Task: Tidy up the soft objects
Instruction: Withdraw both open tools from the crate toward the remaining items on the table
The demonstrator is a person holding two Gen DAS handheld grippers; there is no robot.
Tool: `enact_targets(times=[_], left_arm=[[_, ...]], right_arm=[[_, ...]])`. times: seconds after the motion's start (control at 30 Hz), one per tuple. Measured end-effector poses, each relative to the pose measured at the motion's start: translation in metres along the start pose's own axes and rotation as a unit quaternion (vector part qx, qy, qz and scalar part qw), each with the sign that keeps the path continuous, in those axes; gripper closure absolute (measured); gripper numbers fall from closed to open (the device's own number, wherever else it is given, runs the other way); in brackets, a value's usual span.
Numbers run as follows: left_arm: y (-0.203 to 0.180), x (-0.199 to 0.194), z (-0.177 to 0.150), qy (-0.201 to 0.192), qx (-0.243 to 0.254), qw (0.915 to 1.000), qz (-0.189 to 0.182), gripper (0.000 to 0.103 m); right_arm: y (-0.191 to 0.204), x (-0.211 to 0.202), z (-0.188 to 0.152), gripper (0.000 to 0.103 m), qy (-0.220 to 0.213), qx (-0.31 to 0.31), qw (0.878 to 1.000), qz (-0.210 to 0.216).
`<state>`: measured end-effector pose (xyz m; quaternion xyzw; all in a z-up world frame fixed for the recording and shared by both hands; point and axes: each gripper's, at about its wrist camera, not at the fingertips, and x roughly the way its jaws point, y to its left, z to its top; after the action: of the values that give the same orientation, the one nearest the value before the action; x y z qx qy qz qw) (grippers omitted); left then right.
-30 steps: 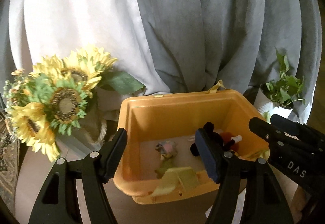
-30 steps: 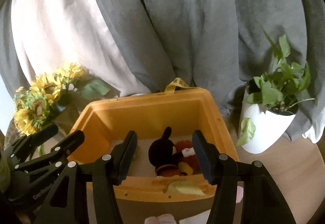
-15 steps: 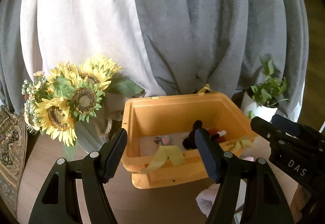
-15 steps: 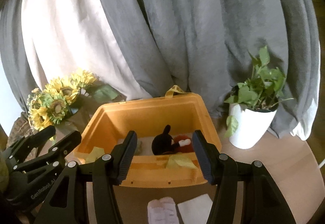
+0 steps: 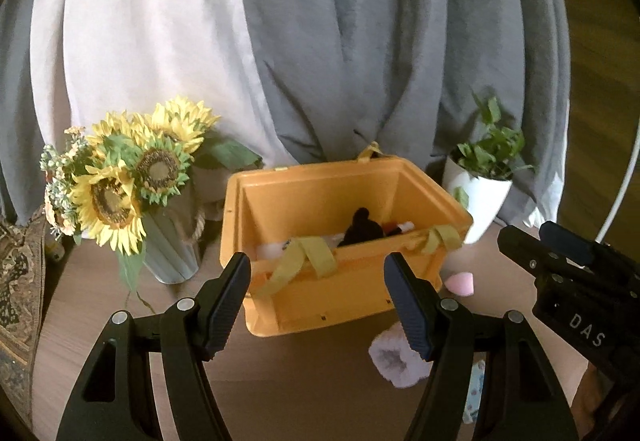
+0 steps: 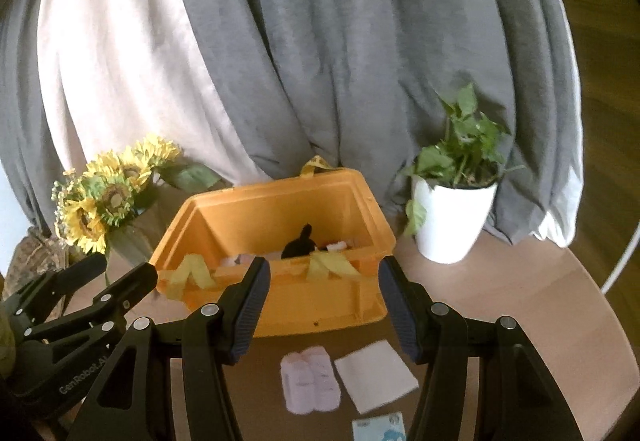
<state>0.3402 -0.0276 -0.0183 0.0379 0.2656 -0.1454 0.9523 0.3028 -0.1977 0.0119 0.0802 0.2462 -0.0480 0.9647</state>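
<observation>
Grey curtains (image 6: 320,61) fill the back. The orange bin (image 6: 276,241) sits at table centre, a black plush (image 6: 298,243) inside; sunflowers (image 6: 104,201) stand at its 9 o'clock, a potted plant (image 6: 456,209) at 3. Both the left gripper (image 5: 318,301) and the right gripper (image 6: 322,305) are spread wide and hold nothing. At the bin's 6 o'clock lie a white cloth (image 6: 376,381) and pink socks (image 6: 310,379); a pink sponge (image 5: 460,283) rests just beside its 4 o'clock corner.
</observation>
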Motion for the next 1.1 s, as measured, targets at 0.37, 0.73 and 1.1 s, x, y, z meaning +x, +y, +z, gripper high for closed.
enact_targets(times=[0.37,0.73,1.1], left_arm=[[-0.013,-0.011,-0.028,0.013,0.028,0.9986,-0.043,0.034],[-0.025,-0.006,-0.058,0.035,0.058,0.9949,-0.074,0.035],[-0.035,0.008,-0.08,0.053,0.082,0.9903,-0.099,0.035]], right_arm=[[-0.006,-0.028,-0.035,0.045,0.006,0.021,0.999,-0.035],[-0.016,-0.037,-0.072,0.045,0.032,0.042,0.997,-0.064],[-0.027,-0.03,-0.107,0.045,0.065,0.073,0.992,-0.082]])
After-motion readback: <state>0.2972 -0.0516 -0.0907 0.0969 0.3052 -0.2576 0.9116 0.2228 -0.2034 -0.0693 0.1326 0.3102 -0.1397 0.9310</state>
